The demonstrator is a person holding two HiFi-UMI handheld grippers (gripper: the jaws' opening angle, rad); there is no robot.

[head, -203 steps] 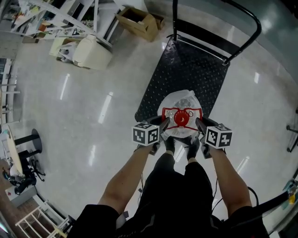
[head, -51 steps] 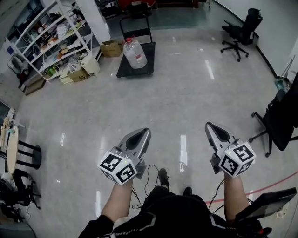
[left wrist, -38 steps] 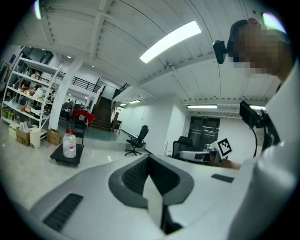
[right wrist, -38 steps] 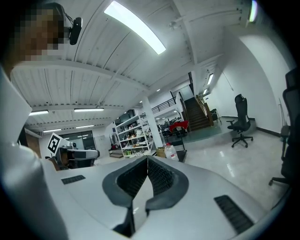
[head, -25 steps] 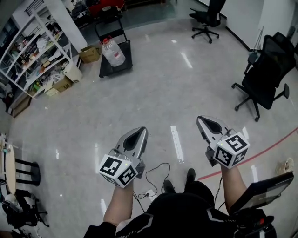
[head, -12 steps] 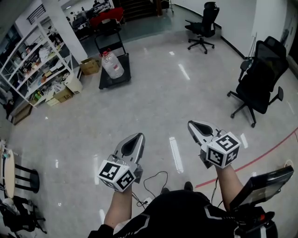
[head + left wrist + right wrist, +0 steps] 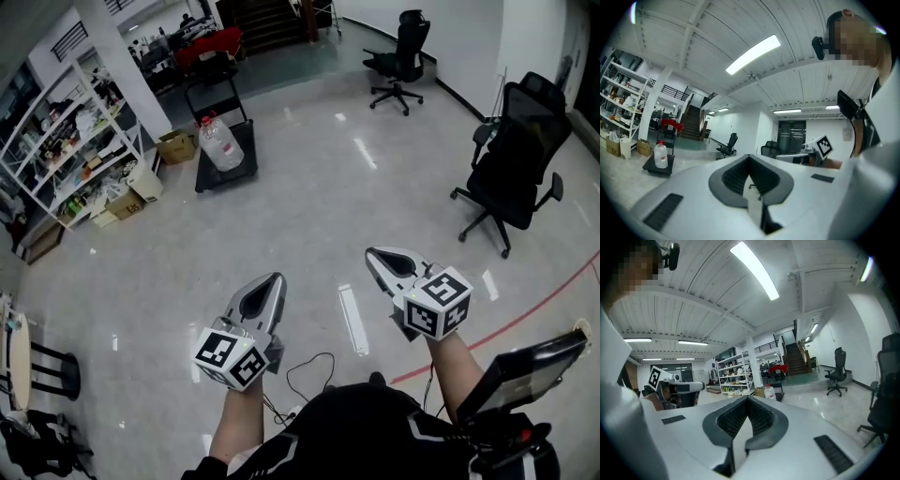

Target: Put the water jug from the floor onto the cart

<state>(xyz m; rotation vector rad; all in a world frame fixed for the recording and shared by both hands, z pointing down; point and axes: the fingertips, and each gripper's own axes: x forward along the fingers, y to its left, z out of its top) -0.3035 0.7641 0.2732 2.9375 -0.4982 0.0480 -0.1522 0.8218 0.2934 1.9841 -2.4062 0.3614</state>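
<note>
Water jug [image 7: 221,143]: upright on the deck of the black cart [image 7: 210,178], set back from the deck's near edge.
Cart: far across the floor [image 7: 309,216] from you, near the shelf rack [image 7: 75,141].
Left gripper [image 7: 272,278]: your fingers are closed together with nothing between them, and it is held level.
Right gripper [image 7: 375,253]: fingers closed together, empty, well apart from the jug.
Office chair [image 7: 511,159]: on the floor to your right.

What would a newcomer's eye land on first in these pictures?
Up front, the left gripper and right gripper, both shut and empty, point out over the glossy floor. Far off at upper left, the water jug stands on the black cart, beside cluttered shelves.
</note>
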